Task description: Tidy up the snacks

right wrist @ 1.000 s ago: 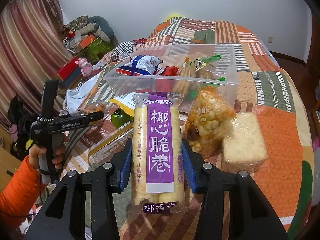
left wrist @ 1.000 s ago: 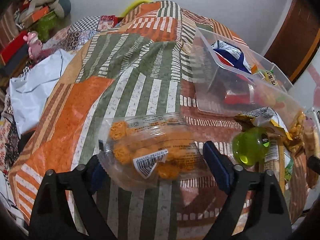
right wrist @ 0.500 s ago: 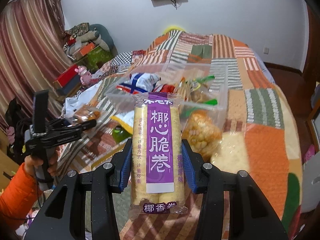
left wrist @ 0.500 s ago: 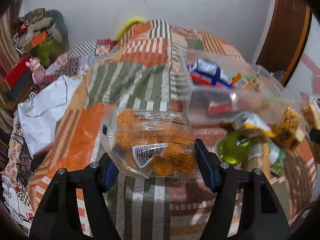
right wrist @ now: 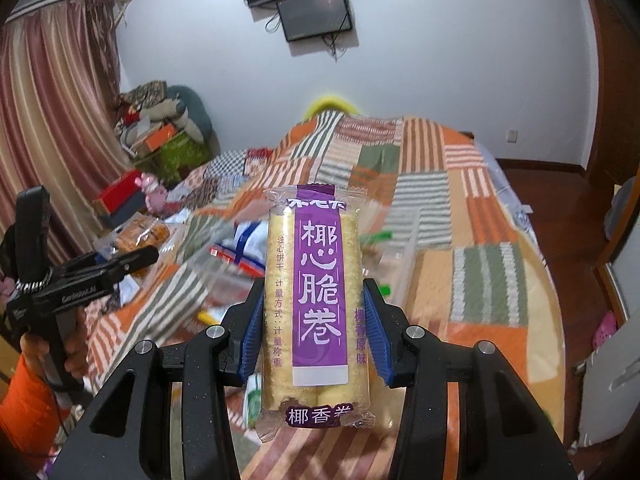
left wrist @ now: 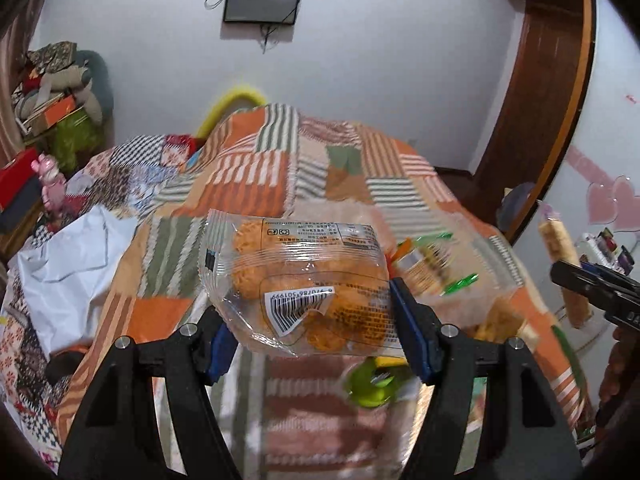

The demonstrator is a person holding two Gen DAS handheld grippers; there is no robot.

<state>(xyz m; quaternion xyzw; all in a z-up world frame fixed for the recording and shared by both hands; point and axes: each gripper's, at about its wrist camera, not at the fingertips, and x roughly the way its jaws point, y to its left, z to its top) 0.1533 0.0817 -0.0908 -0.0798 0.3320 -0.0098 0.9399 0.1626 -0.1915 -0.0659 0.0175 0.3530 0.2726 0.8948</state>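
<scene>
Right wrist: tongs (right wrist: 314, 328) pinch roll pack (right wrist: 316, 312) upright, long axis vertical.

White wall (right wrist: 440, 60) across top of frame w/ dark screen (right wrist: 316, 10) mounted upper centre; striped pink curtain (right wrist: 52, 120) at left; patchwork orange/green bedspread (right wrist: 472, 208) fills centre; cluttered pile of bags & boxes (right wrist: 160, 128) mid-left; wood floor (right wrist: 560, 216) at right; brown door frame (left wrist: 552, 92) upper right in left-wrist view.
</scene>
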